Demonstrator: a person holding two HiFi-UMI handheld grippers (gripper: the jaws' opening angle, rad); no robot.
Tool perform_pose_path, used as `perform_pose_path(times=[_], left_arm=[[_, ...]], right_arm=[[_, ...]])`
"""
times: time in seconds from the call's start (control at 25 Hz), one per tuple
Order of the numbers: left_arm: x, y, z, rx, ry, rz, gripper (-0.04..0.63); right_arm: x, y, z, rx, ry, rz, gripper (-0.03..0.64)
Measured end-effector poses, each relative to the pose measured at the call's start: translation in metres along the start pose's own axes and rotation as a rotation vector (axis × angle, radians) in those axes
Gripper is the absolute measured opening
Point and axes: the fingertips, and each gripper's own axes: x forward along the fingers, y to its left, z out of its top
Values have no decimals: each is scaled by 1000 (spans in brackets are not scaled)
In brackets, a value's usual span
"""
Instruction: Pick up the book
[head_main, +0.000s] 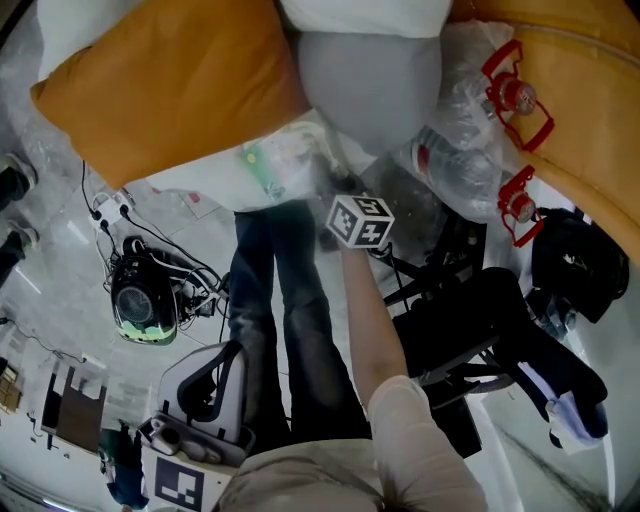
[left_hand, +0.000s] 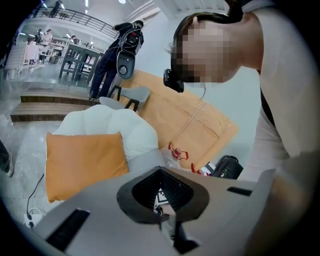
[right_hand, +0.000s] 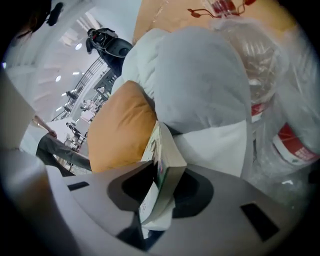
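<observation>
The book (right_hand: 162, 160), white with a green-printed cover, stands on edge between the orange pillow (right_hand: 122, 130) and the grey cushion (right_hand: 200, 75). My right gripper (right_hand: 165, 175) is shut on it, with one jaw on each side of its lower end. From the head view the book (head_main: 270, 160) shows as a pale green-and-white patch at the pillow's edge. There the right gripper (head_main: 325, 185) reaches up to it, its marker cube (head_main: 360, 220) just behind. My left gripper (head_main: 210, 385) hangs low at the bottom left, away from the book. Its jaws (left_hand: 160, 172) meet with nothing between them.
A clear plastic bag of bottles with red handles (head_main: 475, 140) lies right of the cushion. A black bag (head_main: 575, 265) and a black folding frame (head_main: 460, 330) are at the right. A black helmet-like device with cables (head_main: 145, 300) sits on the floor at the left, beside the person's legs (head_main: 285, 300).
</observation>
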Motion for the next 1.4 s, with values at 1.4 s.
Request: perform_pose_path(times=[1.4], left_arm=[[-137,-44,114,182,-261,10,9]], right_arm=[[-302,281,149,-292,-201,168,80]])
